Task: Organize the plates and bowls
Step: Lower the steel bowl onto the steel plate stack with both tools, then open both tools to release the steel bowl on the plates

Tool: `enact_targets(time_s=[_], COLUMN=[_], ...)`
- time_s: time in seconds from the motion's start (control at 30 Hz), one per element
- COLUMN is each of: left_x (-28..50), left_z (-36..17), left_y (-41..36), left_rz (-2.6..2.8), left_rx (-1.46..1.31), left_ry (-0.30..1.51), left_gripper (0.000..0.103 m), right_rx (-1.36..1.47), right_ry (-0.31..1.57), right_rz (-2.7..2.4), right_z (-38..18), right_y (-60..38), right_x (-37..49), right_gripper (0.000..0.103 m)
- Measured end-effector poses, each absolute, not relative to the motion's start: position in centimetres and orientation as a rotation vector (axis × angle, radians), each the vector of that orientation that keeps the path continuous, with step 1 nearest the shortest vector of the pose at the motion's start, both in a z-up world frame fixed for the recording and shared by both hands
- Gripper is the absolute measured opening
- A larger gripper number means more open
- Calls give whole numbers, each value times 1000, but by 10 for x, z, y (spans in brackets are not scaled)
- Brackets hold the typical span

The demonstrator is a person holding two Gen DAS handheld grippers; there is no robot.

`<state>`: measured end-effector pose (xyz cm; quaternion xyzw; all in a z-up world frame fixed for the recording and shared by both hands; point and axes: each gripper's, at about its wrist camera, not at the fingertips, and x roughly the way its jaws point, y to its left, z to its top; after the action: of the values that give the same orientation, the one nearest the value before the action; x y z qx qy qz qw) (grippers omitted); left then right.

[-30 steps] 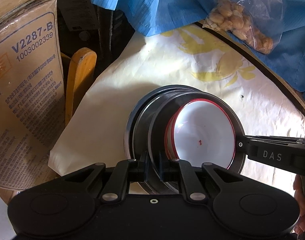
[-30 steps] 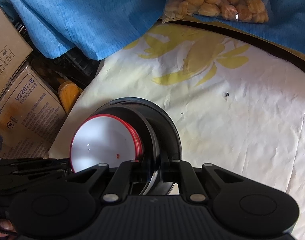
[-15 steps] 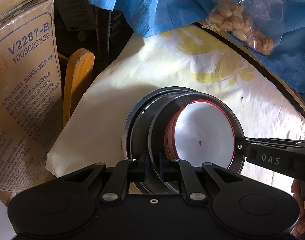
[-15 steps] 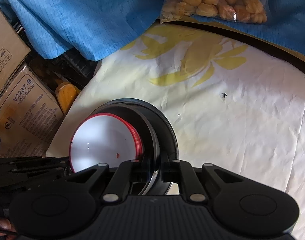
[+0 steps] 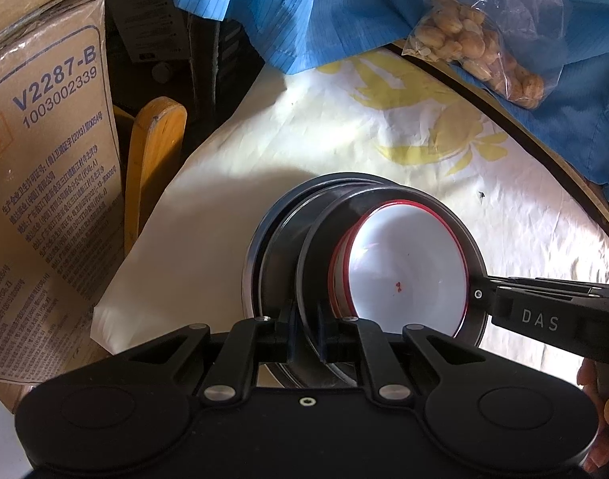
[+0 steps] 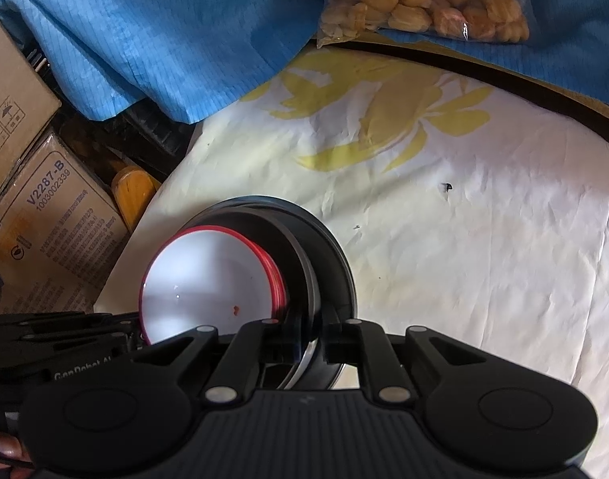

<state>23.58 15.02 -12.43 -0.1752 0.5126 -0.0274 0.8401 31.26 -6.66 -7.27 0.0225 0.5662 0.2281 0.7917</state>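
A stack of dark metal bowls sits on the cloth-covered table, with white red-rimmed bowls nested inside, tilted toward the right. My left gripper is shut on the near rim of the top dark bowl. The right gripper reaches in from the right and touches the opposite rim. In the right wrist view the white bowls lie in the dark bowl. There my right gripper is shut on its rim, and the left gripper comes in from the lower left.
The cream tablecloth has a yellow flower print. A blue cloth and a clear bag of snacks lie at the far edge. Cardboard cartons and a wooden chair back stand off the table's left side.
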Motion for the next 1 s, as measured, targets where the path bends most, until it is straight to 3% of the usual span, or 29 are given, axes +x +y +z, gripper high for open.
enact_targets(time_s=[1.0], left_x=[234], left_z=[-122], left_y=[148], left_rz=[-36], left_rx=[-317], left_ry=[1082], left_gripper=[24], right_rx=[59], right_ry=[1189], right_rz=[481], right_z=[-67], right_y=[-71], right_x=[313], right_gripper=[13])
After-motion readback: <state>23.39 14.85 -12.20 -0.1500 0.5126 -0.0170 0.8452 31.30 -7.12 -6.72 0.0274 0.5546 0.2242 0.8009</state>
